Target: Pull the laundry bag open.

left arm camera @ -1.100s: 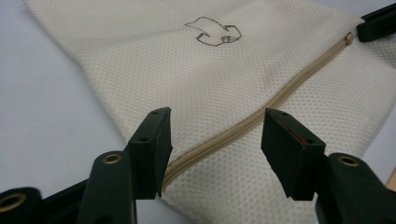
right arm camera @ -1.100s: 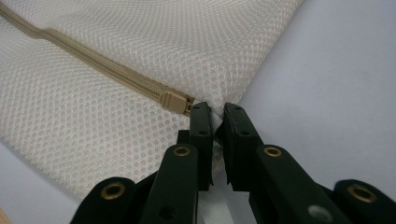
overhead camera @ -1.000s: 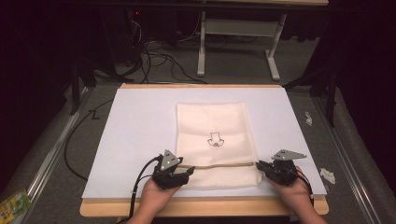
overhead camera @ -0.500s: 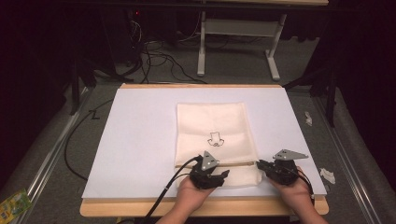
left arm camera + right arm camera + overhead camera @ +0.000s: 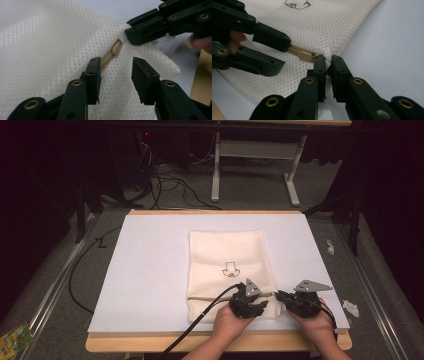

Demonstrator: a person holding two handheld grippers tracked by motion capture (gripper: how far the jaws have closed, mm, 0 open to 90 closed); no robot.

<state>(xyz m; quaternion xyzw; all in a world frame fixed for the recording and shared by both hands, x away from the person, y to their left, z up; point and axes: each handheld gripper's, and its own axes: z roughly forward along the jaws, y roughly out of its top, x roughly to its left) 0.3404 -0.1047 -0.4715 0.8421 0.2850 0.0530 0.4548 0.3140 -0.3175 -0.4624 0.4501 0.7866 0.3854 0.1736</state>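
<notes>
Jaws of the right gripper point(image 5: 327, 65) were clamped on the mesh bag point(image 5: 227, 255) at its near right edge, beside the tan zipper pull point(image 5: 306, 55). Those of the left gripper point(image 5: 116, 67) stood apart over that zipper. That bag lay on the white sheet point(image 5: 150, 270).

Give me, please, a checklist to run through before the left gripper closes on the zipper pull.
1. Right gripper pinning the mesh bag: ok, its jaws are shut on the bag's edge right beside the zipper's end.
2. Left gripper ready to close: ok, its jaws stand open.
3. Zipper pull between the left jaws: not ok, it lies just ahead of the gap, not yet inside it.
4. Bag lying flat on the table: ok.
5. The two grippers apart: ok, though close together.
6. Zipper fully run to its end: cannot tell.
</notes>
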